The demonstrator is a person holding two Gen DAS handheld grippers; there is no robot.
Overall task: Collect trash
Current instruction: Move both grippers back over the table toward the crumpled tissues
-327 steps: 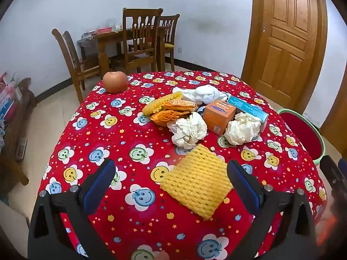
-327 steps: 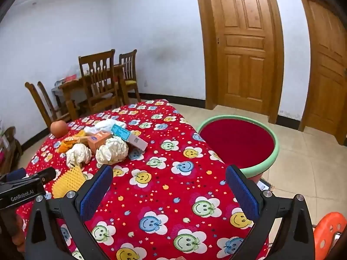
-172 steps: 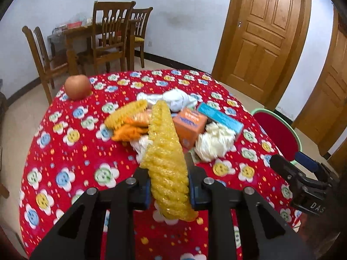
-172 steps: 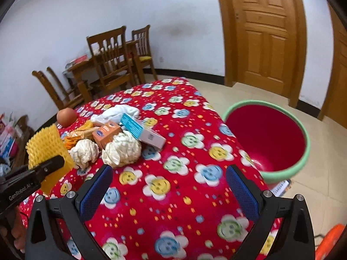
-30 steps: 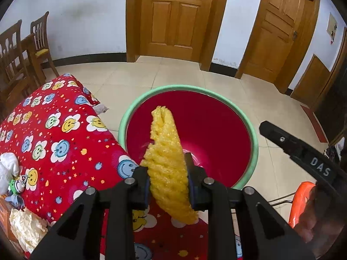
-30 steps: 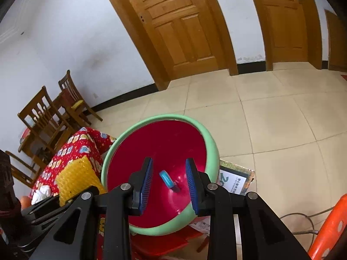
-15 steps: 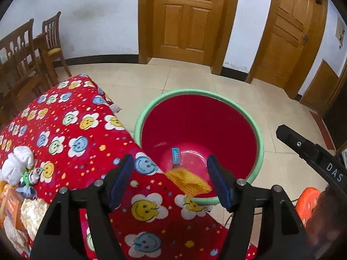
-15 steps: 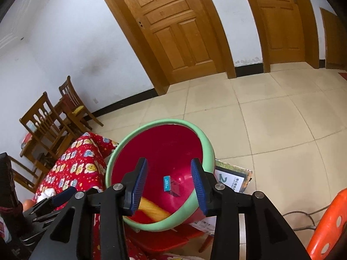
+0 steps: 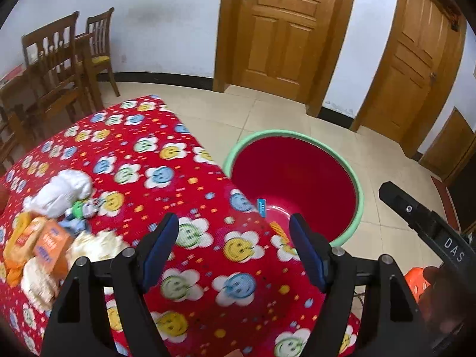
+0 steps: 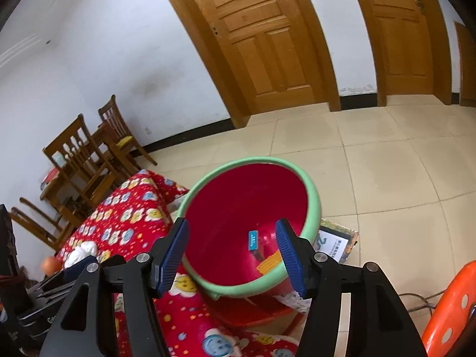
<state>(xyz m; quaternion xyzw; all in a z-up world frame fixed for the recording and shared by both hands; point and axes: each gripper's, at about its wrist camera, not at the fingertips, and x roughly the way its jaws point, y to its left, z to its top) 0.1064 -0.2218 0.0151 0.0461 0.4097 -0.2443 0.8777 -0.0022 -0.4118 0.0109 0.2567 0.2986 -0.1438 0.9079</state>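
A red bin with a green rim point(image 9: 297, 135) point(image 10: 253, 160) stands on the floor beside the table. Inside it lie the yellow foam net point(image 10: 269, 261) point(image 9: 276, 228) and a blue box point(image 10: 253, 240) point(image 9: 261, 205). My left gripper point(image 9: 233, 247) is open and empty above the table's edge, near the bin. My right gripper point(image 10: 232, 251) is open and empty above the bin. On the red smiley tablecloth point(image 9: 148, 160), at the left, lie an orange box point(image 9: 49, 248), crumpled white paper point(image 9: 98, 245), a white wad point(image 9: 64, 190) and orange wrappers point(image 9: 20, 238).
Wooden chairs point(image 9: 62, 59) and a side table stand at the back left. Two wooden doors point(image 9: 279, 29) are in the far wall. An orange plastic stool point(image 10: 452, 306) is at the right. A printed card point(image 10: 336, 242) lies on the tile floor behind the bin.
My left gripper opened and the yellow foam net dropped into the bin; it then swung back left over the table. My right gripper widened above the bin.
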